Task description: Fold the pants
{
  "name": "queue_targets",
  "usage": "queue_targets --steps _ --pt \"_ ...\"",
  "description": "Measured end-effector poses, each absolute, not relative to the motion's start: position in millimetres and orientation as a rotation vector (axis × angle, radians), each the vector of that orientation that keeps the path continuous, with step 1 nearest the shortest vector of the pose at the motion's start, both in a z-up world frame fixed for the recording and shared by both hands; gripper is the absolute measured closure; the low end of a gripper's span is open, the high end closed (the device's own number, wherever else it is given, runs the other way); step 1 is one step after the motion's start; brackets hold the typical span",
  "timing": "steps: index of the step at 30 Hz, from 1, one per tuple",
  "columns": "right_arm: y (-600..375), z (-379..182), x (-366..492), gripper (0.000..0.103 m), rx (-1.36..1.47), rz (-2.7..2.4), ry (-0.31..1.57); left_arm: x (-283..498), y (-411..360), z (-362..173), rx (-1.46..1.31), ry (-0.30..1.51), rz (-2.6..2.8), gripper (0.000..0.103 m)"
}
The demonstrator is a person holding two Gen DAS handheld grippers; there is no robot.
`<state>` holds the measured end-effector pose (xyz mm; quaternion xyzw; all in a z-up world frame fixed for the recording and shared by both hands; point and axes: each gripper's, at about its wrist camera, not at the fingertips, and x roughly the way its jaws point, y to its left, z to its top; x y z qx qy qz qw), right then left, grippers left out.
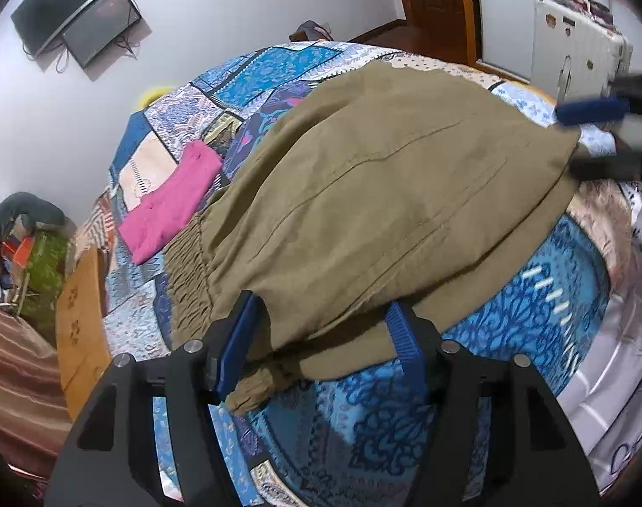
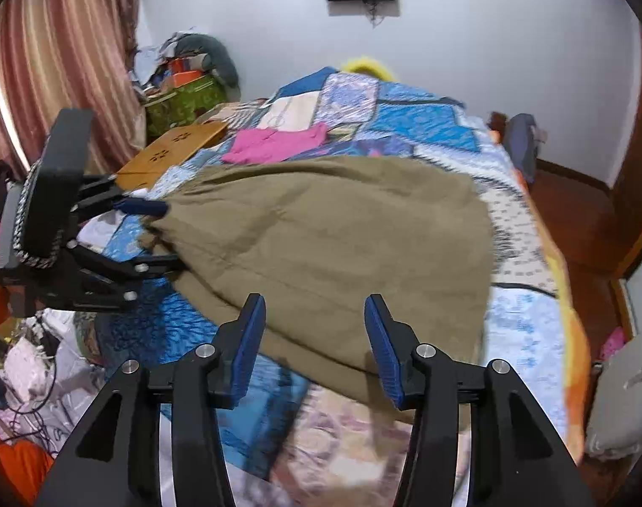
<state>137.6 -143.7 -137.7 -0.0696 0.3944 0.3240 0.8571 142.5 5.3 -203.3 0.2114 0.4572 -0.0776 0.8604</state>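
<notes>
The olive-khaki pants [image 1: 375, 194] lie spread on the patchwork bedspread [image 1: 511, 317], elastic waistband at the left. My left gripper [image 1: 321, 333] is open, its blue pads on either side of the near folded edge of the pants. It also shows in the right wrist view [image 2: 151, 232], at the pants' left edge. In the right wrist view the pants [image 2: 342, 245] lie ahead. My right gripper [image 2: 314, 338] is open and empty over their near edge. It appears blurred at the right edge of the left wrist view [image 1: 595, 126].
A folded pink garment [image 1: 173, 203] lies on the bed beyond the pants. A wooden lap table [image 2: 173, 152] sits at the bed's left side. A pile of clutter [image 2: 185, 84] stands by the curtain [image 2: 46, 63]. Loose laundry [image 2: 37, 372] lies near left.
</notes>
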Motion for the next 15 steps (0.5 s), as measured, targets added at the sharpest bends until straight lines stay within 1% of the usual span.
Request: queue_targets --steps 9,12,15 --pt "-102 -155 142 0.057 -0.198 0.735 0.834 159 16 -174 0.312 0.916 -0.19 0.043" --pt "-99 -159 150 0.057 -0.221 0.693 0.803 160 18 -167 0.285 0.907 -0.198 0.043" --pt "-105 -159 161 0.058 -0.178 0.671 0.8 160 18 -168 0.282 0.916 -0.204 0.043"
